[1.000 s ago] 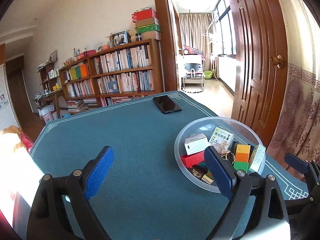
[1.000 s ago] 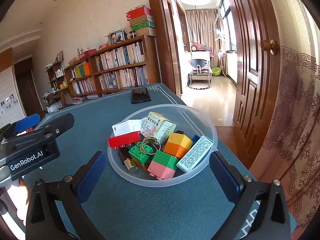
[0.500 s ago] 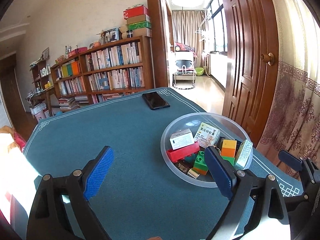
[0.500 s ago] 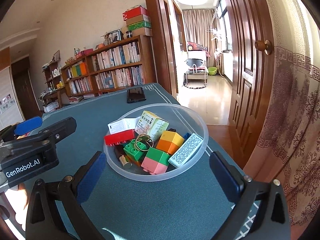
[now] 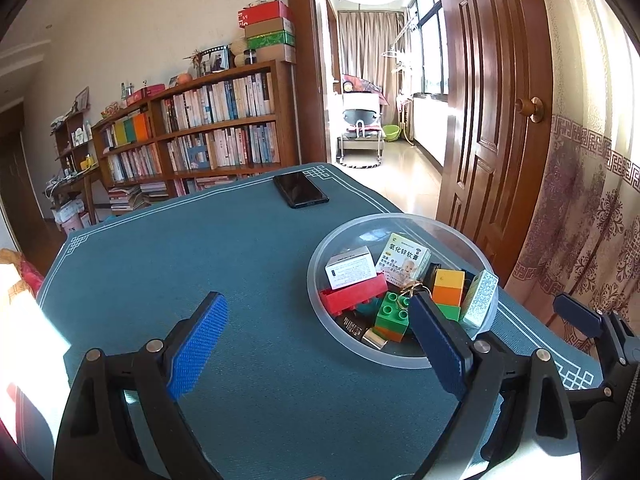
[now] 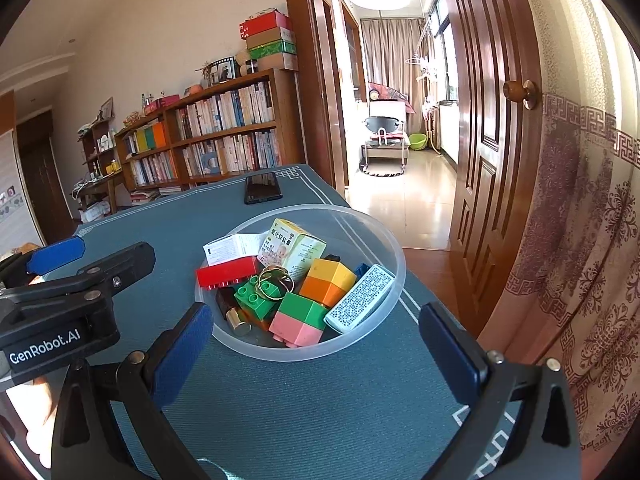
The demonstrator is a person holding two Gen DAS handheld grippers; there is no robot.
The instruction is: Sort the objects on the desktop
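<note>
Right, I have both grippers wide apart and holding nothing: the left gripper (image 5: 320,344) hovers over the cloth (image 5: 200,248) beside the bowl (image 6: 384,240), the right gripper (image 6: 316,344) faces it. The bowl holds blocks (image 6: 332,280), cartons (image 6: 296,244) and a ring (image 6: 275,282). A phone (image 6: 262,188) lies beyond.

Wooden bookshelf (image 5: 208,128) — open door (image 6: 488,128) — sunlit.
</note>
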